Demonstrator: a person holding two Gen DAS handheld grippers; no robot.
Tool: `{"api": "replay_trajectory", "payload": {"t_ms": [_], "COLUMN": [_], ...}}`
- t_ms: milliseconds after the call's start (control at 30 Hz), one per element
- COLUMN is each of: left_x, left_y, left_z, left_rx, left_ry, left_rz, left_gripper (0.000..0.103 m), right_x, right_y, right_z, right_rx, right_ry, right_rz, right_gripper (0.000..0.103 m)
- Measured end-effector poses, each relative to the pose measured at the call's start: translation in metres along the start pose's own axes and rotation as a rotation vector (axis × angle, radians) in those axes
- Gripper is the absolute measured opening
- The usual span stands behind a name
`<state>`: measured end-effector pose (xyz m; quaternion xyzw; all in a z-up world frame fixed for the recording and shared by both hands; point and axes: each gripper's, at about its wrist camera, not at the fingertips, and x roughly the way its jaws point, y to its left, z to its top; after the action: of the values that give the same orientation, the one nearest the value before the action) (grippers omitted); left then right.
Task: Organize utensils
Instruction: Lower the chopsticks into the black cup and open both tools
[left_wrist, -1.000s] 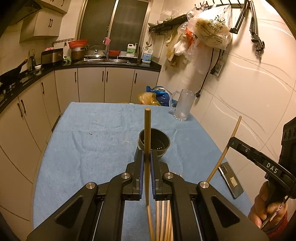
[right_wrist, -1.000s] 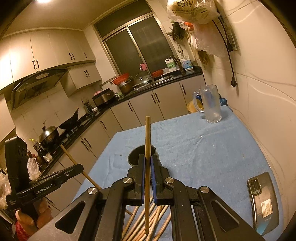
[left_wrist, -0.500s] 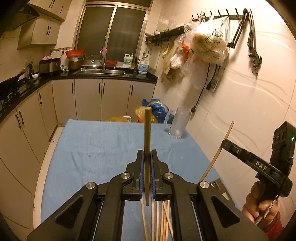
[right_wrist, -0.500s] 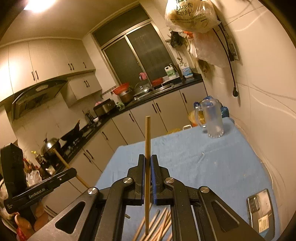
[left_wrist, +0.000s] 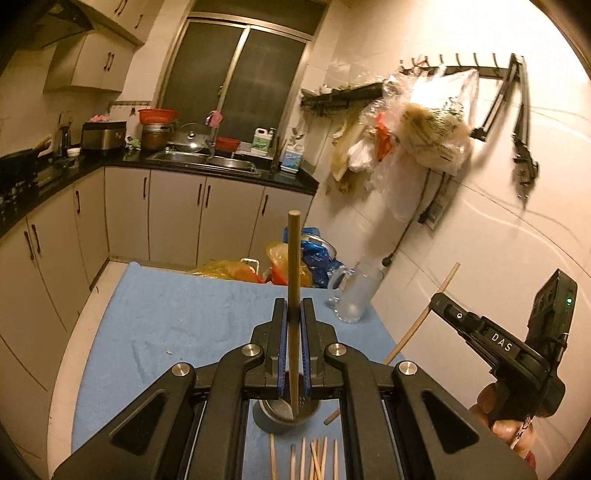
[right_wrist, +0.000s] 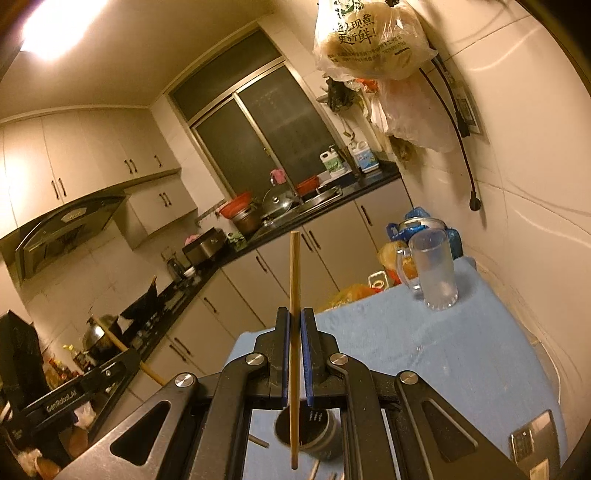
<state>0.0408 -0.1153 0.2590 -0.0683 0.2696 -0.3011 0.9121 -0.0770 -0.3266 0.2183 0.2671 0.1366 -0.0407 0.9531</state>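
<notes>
My left gripper (left_wrist: 293, 314) is shut on a wooden chopstick (left_wrist: 294, 266) held upright; its lower end hangs over the dark round holder (left_wrist: 286, 415) on the blue cloth. My right gripper (right_wrist: 294, 321) is shut on another chopstick (right_wrist: 294, 280), also upright, with its lower tip above the same holder (right_wrist: 314, 430). The right gripper shows in the left wrist view (left_wrist: 437, 299) at the right, the left gripper in the right wrist view (right_wrist: 129, 360) at the lower left. Several loose chopsticks (left_wrist: 314, 458) lie on the cloth near me.
A frosted glass mug (left_wrist: 354, 295) (right_wrist: 436, 271) stands at the table's far right. A phone (right_wrist: 532, 443) lies at the right edge. Plastic bags (left_wrist: 288, 258) sit beyond the far edge. The tiled wall is close on the right; counters and a sink (left_wrist: 207, 158) run behind.
Both grippers have lifted and tipped upward with their chopsticks. The holder has dropped from ahead of the fingers to beneath them in both views.
</notes>
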Motion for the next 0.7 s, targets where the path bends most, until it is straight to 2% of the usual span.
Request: {"api": "replay_trajectory", "payload": {"t_ms": [167, 533, 700], "left_x": [0.031, 0.089, 0.105], "left_y": [0.008, 0.019, 0.023], "left_z": [-0.01, -0.042, -0.053], "left_rx": [-0.014, -0.034, -0.035], "left_ry": [0.048, 0.178, 0.218], "left_rz": [-0.007, -0.012, -0.004], "left_gripper": [0.006, 0.006, 0.006], "right_x": [0.03, 0.091, 0.104], "right_y": [-0.004, -0.018, -0.019], "right_z": [0.0, -0.05, -0.065], "right_rx": [0.019, 0.01, -0.002], "right_ry": [0.002, 0.166, 0.205], "right_rz": [-0.032, -0.064, -0.065], "right_gripper": [0.006, 0.006, 0.006]}}
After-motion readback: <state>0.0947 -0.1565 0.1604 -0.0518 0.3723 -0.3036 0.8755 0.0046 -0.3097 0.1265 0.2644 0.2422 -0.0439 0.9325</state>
